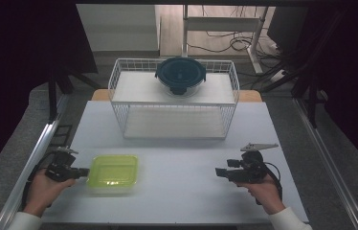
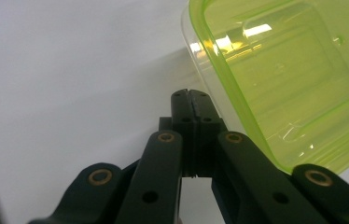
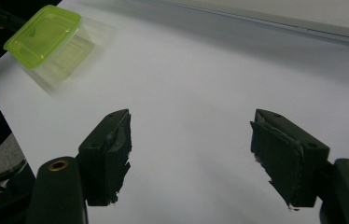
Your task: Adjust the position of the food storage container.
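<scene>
We are holding the left gripper (image 1: 83, 171) with its jaws pressed together on nothing, tip just beside the box (image 1: 113, 172) at its nine o'clock edge, probably to nudge it rather than grasp. The box, clear with a green lid (image 2: 284, 79), is sitting on the worktop (image 1: 182, 158) at seven o'clock. Our right gripper (image 3: 190, 154) is waiting at five o'clock with jaws apart, empty. At twelve o'clock a wire basket (image 1: 174, 98) is carrying a round container (image 1: 180, 75).

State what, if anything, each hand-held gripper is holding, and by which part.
Nothing is held. The left hand-held gripper is shut beside the green-lidded container, with nothing between its jaws. The right hand-held gripper is open over the bare table.
</scene>
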A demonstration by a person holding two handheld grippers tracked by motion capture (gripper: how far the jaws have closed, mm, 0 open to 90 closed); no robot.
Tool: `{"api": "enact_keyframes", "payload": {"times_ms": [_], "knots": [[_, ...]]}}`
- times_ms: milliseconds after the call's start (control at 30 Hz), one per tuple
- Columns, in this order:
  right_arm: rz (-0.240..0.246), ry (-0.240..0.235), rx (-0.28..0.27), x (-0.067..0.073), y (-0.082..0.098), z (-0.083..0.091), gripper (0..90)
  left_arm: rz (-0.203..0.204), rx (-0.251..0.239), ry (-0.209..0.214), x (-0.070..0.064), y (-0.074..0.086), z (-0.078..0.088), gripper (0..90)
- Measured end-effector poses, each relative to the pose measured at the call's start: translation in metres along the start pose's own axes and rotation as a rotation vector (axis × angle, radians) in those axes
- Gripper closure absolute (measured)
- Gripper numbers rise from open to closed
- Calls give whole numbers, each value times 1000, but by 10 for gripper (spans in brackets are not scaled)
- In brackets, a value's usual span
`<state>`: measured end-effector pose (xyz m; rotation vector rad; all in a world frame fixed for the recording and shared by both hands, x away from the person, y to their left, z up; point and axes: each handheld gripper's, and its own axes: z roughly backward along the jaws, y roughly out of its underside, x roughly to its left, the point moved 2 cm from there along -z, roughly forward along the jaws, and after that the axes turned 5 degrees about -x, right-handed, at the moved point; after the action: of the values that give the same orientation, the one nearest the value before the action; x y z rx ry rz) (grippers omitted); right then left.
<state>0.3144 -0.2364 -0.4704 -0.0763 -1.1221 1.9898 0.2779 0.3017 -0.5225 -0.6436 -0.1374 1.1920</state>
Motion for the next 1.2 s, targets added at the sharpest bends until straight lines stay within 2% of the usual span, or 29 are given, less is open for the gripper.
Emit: {"api": "enact_keyframes", "payload": {"times_ms": [167, 233, 367, 433, 800, 1133, 1200], "knots": [[-2, 1, 3, 0, 0, 1, 285, -20, -2, 40, -15, -7, -11, 899], [-3, 1, 2, -1, 0, 1, 285, -26, -11, 66, -26, -13, -19, 899], [-2, 0, -1, -1, 0, 2, 285, -51, -7, 100, -40, -20, -27, 898], [-3, 0, -3, -1, 0, 2, 285, -63, 3, 106, -44, -22, -30, 898], [0, -2, -6, -1, -1, 3, 285, -60, 11, 143, -54, -27, -40, 898], [1, -3, -3, -1, -1, 2, 285, -61, 4, 154, -62, -35, -47, 898], [2, -2, -1, -1, -1, 2, 285, -67, 3, 144, -65, -37, -49, 899]]}}
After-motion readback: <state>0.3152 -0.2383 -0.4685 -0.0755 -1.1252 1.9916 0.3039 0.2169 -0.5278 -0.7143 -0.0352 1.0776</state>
